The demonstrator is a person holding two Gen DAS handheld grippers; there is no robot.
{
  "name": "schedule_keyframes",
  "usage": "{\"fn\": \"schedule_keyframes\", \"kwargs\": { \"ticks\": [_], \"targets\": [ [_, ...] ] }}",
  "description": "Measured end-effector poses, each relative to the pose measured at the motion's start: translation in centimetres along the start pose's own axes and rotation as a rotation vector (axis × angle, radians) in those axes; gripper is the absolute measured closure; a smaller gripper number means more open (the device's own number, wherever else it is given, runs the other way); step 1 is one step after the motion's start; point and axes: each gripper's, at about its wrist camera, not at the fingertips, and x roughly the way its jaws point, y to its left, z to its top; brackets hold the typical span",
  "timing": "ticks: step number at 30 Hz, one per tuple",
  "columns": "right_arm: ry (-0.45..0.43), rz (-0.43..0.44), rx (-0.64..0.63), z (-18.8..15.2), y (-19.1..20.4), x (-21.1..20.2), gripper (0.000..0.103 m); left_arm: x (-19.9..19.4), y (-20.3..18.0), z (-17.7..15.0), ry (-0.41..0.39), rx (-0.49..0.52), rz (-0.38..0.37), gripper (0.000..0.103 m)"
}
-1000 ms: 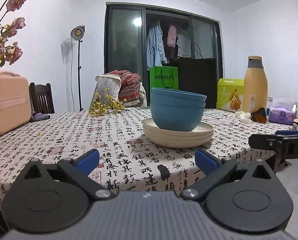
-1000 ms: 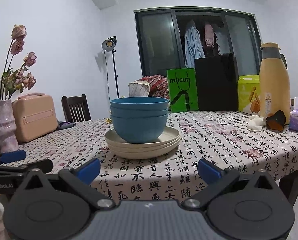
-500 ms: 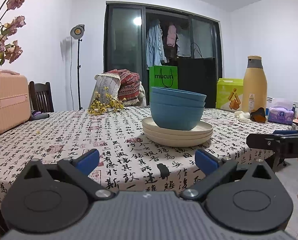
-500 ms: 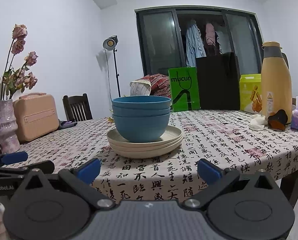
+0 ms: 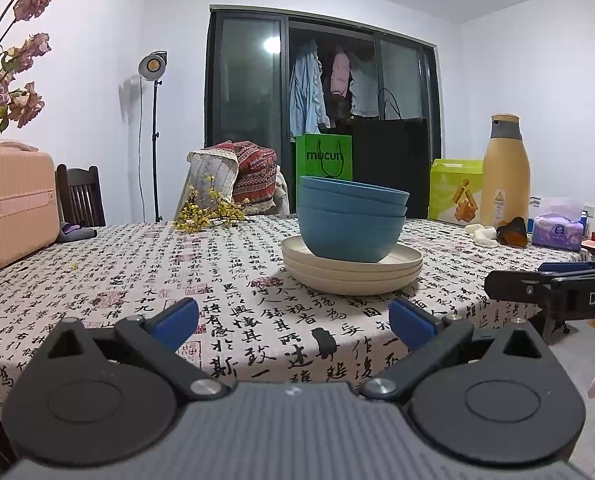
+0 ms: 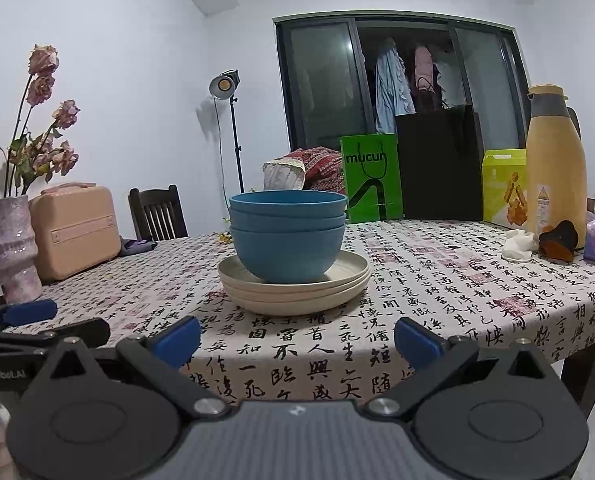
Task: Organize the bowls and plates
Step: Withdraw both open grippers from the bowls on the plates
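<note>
Three nested blue bowls [image 5: 351, 222] [image 6: 288, 236] sit on a stack of three cream plates [image 5: 353, 272] [image 6: 295, 288] in the middle of the table. My left gripper [image 5: 293, 322] is open and empty, held off the table's near edge, well short of the stack. My right gripper [image 6: 297, 338] is also open and empty, just in front of the near edge, facing the stack. In the left wrist view the right gripper's finger [image 5: 553, 286] shows at the right; in the right wrist view the left gripper's finger [image 6: 33, 320] shows at the left.
The table wears a calligraphy-print cloth [image 5: 217, 272]. On it stand a pink case [image 5: 13, 208], a vase of dried roses [image 6: 11, 248], yellow sprigs [image 5: 207, 214], a tan thermos [image 5: 505, 172], a tissue pack [image 5: 557, 230], a green box [image 5: 453, 192] and a green bag [image 6: 371, 180]. A chair [image 6: 157, 212] stands behind.
Both grippers have drifted slightly; the stack looks a touch nearer in the right wrist view. Bowls and plates have not moved, and both grippers stay open.
</note>
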Motion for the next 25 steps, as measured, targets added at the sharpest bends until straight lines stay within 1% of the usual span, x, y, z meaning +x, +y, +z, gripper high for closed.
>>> {"fn": "schedule_keyframes", "kwargs": {
  "ticks": [15, 25],
  "targets": [
    [0.001, 0.003, -0.002, -0.03, 0.1, 0.01, 0.0, -0.16, 0.04, -0.09, -0.002, -0.002, 0.004, 0.0],
    [0.002, 0.005, -0.002, -0.04, 0.1, 0.02, 0.0, -0.33, 0.18, -0.09, -0.008, -0.005, -0.01, 0.0]
  ]
}}
